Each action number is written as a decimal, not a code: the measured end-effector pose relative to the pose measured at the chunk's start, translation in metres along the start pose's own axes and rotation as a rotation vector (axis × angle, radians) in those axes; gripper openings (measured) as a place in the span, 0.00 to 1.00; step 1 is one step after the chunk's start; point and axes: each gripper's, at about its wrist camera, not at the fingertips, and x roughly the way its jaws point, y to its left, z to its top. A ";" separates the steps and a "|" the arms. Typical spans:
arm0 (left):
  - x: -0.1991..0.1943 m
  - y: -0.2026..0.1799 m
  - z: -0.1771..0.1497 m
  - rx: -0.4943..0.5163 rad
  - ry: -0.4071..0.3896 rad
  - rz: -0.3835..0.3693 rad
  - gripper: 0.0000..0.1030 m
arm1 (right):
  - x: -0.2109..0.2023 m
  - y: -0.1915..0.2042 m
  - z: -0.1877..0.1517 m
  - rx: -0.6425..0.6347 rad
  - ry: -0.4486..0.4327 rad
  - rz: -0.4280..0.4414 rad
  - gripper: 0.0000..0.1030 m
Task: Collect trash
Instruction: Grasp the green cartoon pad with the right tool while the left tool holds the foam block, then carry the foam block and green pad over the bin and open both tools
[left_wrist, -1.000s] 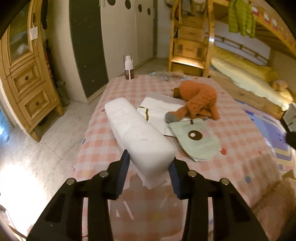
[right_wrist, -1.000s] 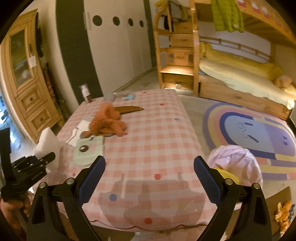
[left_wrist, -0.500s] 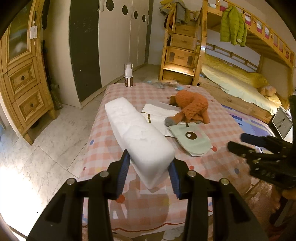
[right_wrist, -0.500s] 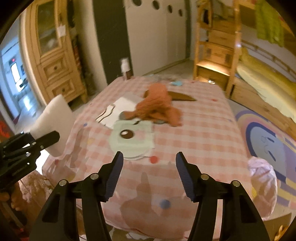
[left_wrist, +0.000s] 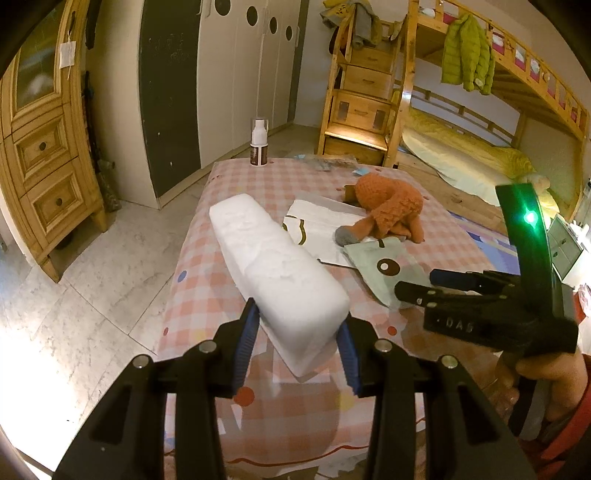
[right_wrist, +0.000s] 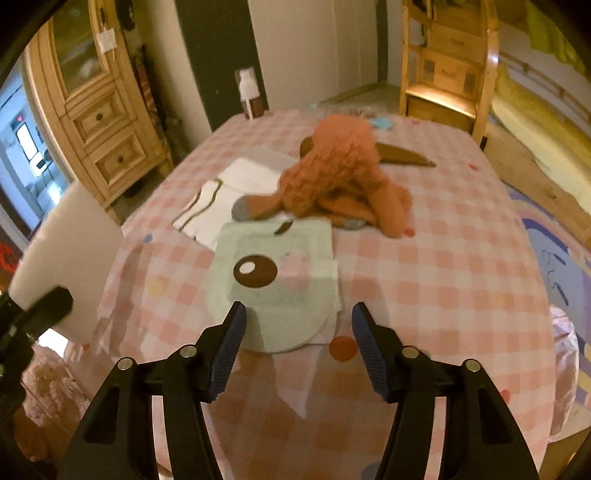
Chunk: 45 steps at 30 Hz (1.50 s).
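My left gripper (left_wrist: 297, 326) is shut on the near end of a long white foam block (left_wrist: 273, 258), which it holds tilted above the table's front left corner. In the right wrist view the block (right_wrist: 70, 251) shows at the left edge. My right gripper (right_wrist: 298, 314) hangs just above the near edge of a pale green paper cutout (right_wrist: 273, 280) with a brown eye spot. Its jaws are opening and nothing is pressed between them. In the left wrist view the right gripper (left_wrist: 417, 286) reaches in from the right, held by a hand (left_wrist: 546, 384).
The table wears a pink checked cloth (right_wrist: 424, 258). On it lie an orange plush toy (right_wrist: 340, 177), a white paper sheet (right_wrist: 229, 192), a brown leaf-shaped piece (right_wrist: 402, 155), a blue scrap (right_wrist: 382, 122) and a pump bottle (right_wrist: 249, 96). A pink bag (right_wrist: 561, 350) stands right of the table.
My right gripper has swung left and down over the green cutout, and its jaws stand much narrower than a second ago. It now shows in the left wrist view. The left gripper still holds the block.
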 end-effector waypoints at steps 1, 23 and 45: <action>0.000 0.001 0.000 -0.001 0.000 0.000 0.38 | 0.000 0.002 -0.001 -0.013 -0.004 -0.012 0.61; -0.005 -0.013 -0.004 0.027 0.026 0.042 0.39 | -0.038 -0.008 0.001 0.019 -0.099 0.101 0.44; -0.001 0.007 -0.006 -0.008 0.037 0.060 0.39 | -0.001 0.027 -0.001 -0.081 -0.081 -0.023 0.29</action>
